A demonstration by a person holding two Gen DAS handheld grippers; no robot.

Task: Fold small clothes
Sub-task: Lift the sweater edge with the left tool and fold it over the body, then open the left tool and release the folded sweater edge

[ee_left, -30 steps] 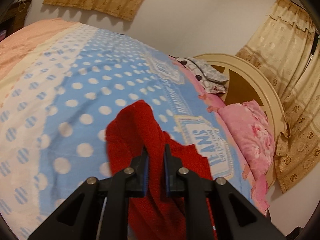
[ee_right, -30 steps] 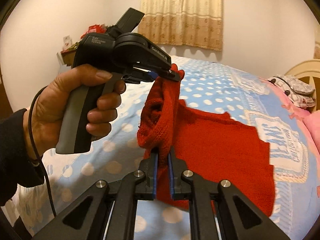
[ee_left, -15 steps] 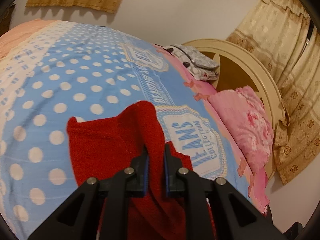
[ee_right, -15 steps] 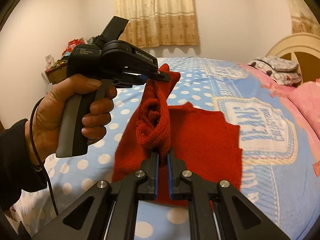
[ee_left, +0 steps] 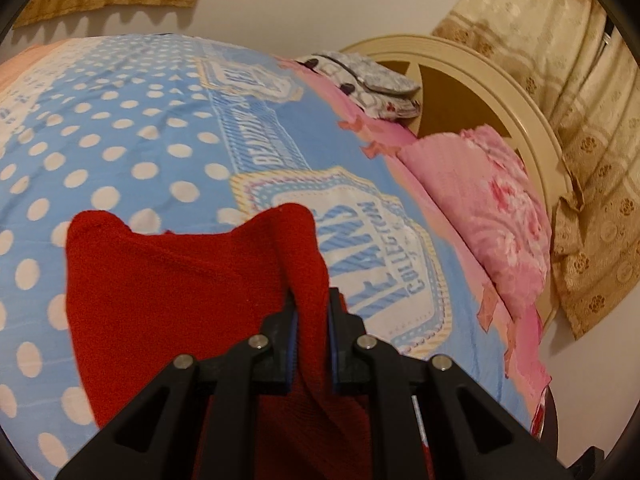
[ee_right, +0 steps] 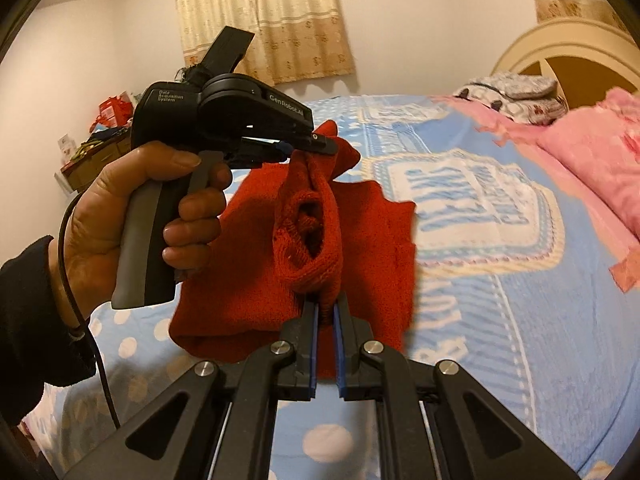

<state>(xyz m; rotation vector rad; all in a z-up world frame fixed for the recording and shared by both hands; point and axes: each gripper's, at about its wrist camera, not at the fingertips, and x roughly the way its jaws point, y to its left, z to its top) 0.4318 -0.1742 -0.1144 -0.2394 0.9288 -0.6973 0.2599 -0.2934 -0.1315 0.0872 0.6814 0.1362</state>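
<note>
Both your fingers pinch the red knit garment (ee_right: 360,240): left gripper (ee_right: 316,146), right gripper (ee_right: 326,316). It has spread lower over the bed (ee_right: 520,320), mid-frame, ready to fold.

Knit garment (ee_right: 248,280) partly on bed (ee_right: 500,320), upper edge lifted between both grippers. Left gripper (ee_right: 316,146) at far end of that edge, right gripper (ee_right: 326,312) at near end. Person's left hand (ee_right: 132,208) left of garment. Pillow (ee_left: 492,208) right of garment at bed's head. Folded cloth pile (ee_left: 372,80) beyond pillow. Headboard (ee_left: 492,92) behind both. Curtain (ee_right: 260,16) on wall beyond bed.
</note>
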